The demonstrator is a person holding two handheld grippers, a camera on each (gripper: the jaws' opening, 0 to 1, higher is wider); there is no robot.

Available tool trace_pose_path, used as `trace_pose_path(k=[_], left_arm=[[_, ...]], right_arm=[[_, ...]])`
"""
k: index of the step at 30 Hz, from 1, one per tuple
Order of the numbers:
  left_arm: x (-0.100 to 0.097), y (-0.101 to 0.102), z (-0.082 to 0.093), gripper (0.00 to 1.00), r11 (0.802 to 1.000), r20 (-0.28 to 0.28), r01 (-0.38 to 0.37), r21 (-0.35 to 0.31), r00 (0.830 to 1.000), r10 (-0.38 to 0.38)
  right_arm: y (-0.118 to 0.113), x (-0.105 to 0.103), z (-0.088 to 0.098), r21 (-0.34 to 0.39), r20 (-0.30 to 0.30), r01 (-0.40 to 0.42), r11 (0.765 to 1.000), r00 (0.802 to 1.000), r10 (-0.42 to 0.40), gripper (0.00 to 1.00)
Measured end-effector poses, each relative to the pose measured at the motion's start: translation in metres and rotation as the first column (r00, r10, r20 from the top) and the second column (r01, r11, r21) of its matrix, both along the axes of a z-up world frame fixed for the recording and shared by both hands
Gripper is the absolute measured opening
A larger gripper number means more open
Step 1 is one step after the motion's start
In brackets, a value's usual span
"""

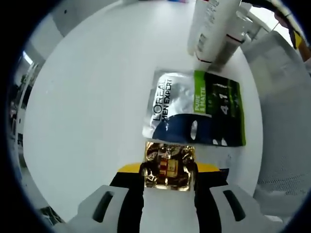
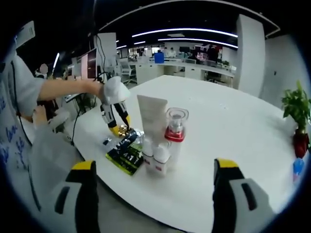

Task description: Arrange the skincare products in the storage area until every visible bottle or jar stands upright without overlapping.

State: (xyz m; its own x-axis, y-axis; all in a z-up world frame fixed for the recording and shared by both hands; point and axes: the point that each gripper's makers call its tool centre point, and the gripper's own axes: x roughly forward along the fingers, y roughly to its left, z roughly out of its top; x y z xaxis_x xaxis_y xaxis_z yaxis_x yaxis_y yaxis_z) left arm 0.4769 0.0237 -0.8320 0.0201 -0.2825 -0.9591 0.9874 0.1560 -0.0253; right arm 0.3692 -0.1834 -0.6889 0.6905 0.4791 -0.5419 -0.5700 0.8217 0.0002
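My left gripper is shut on a small gold foil packet, low over the white table. Just beyond it a silver, navy and green L'Oreal Men Expert sachet lies flat. Past the sachet stands a cluster of white bottles. In the right gripper view, a white tube, a clear bottle with a red collar and two small white bottles stand upright together. The sachet lies to their left, with the left gripper over the gold packet. My right gripper is open, short of the cluster.
The round white table has bare room to the right of and behind the bottles. A potted plant and a blue item sit at its far right. A person's arm holds the left gripper. Office desks stand behind.
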Motion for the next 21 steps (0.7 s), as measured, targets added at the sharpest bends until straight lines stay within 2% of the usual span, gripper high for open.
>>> trace_pose_path(k=[9, 15, 21], left_arm=[[-0.004, -0.001, 0.000, 0.40, 1.000, 0.037, -0.003, -0.012, 0.999, 0.004], [-0.003, 0.000, 0.003, 0.44, 1.000, 0.085, 0.005, -0.012, 0.996, -0.004], [0.000, -0.003, 0.011, 0.44, 0.999, 0.117, -0.014, -0.037, 0.993, 0.019]], right_arm=[[0.000, -0.001, -0.001, -0.002, -0.001, -0.006, 1.000, 1.000, 0.006, 1.00], [0.000, -0.002, 0.000, 0.000, 0.006, -0.008, 1.000, 1.000, 0.008, 1.00], [-0.001, -0.003, 0.002, 0.007, 0.016, -0.008, 1.000, 1.000, 0.008, 1.00]])
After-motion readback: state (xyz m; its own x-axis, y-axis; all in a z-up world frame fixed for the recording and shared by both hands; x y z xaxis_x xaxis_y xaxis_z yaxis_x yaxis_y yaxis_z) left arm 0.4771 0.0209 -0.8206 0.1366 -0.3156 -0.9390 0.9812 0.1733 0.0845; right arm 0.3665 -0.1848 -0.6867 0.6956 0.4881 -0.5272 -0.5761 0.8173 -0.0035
